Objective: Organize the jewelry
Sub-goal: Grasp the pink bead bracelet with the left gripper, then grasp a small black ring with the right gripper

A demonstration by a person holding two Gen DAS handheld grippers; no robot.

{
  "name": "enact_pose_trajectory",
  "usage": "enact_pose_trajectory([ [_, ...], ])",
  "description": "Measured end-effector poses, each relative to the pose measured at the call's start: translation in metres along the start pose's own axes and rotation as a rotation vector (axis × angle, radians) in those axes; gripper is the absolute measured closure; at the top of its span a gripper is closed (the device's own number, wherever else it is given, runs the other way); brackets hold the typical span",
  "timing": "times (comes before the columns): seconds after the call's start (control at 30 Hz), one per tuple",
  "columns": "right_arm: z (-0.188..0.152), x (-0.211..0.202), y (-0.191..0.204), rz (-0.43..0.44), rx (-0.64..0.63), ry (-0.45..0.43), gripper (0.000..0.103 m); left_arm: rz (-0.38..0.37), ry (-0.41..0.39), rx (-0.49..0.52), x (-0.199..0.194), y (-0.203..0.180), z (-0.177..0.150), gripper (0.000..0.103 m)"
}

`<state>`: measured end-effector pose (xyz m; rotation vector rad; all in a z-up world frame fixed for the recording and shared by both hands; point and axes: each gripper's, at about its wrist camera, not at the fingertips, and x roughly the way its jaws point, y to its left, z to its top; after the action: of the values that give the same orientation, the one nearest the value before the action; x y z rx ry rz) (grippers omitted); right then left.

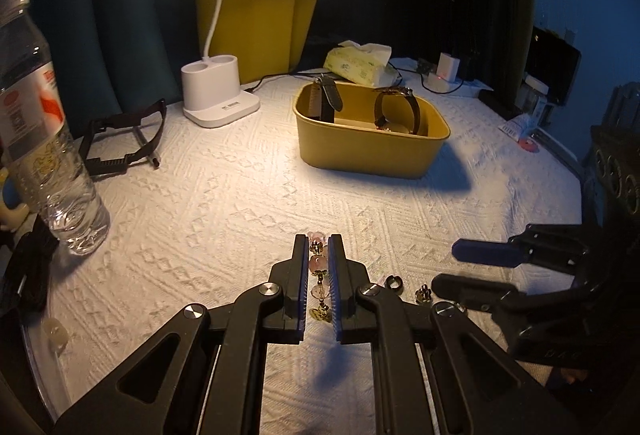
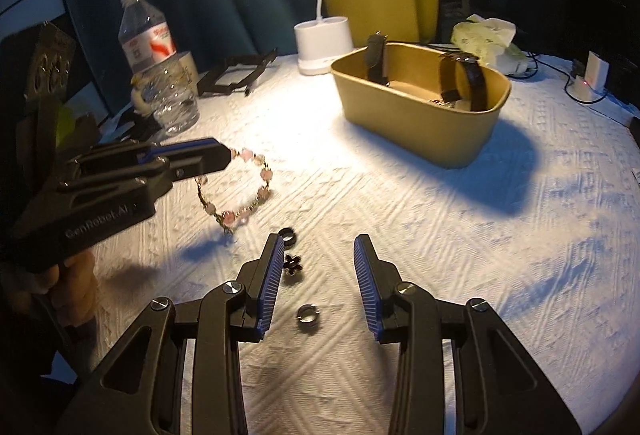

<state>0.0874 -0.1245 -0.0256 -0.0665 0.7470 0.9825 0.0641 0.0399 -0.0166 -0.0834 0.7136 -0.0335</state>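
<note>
A: Where is the bracelet [image 2: 240, 191]?
B: Pinched in the left gripper [image 1: 319, 267] jaws, hanging above the desk [image 2: 400, 235].
A: The right gripper [image 2: 316, 275]?
B: Jaws wide; silver ring [image 2: 306, 314] between them, yellow tray [image 2: 420, 131] at one o'clock.

Left gripper [image 2: 224, 155] hides part of the bracelet [image 2: 240, 191].

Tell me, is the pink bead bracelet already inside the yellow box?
No, the pink bead bracelet hangs from the left gripper above the white cloth, well short of the yellow box, which holds only two watches.
</note>
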Motion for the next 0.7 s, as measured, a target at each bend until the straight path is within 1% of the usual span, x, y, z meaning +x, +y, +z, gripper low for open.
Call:
enact_pose_trajectory([
  [0.23, -0.005, 0.007, 0.012, 0.014, -0.024, 0.032, 0.068, -0.002, -0.015, -0.014, -0.009, 0.008, -0.006, 0.093],
  [0.27, -0.006, 0.009, 0.013, 0.011, -0.032, 0.039, 0.071, -0.001, -0.018, -0.015, -0.011, 0.009, -0.007, 0.093],
  [0.3, -0.007, 0.01, 0.015, 0.008, -0.038, 0.047, 0.08, -0.002, -0.021, -0.016, -0.012, 0.009, -0.008, 0.093],
  [0.43, -0.009, 0.013, 0.016, -0.005, -0.047, 0.044, 0.09, -0.001, -0.032, -0.017, -0.017, 0.011, -0.008, 0.093],
  [0.7, -0.01, 0.006, 0.014, -0.011, -0.043, 0.02, 0.09, 0.007, -0.047, -0.009, -0.024, 0.008, -0.004, 0.093],
])
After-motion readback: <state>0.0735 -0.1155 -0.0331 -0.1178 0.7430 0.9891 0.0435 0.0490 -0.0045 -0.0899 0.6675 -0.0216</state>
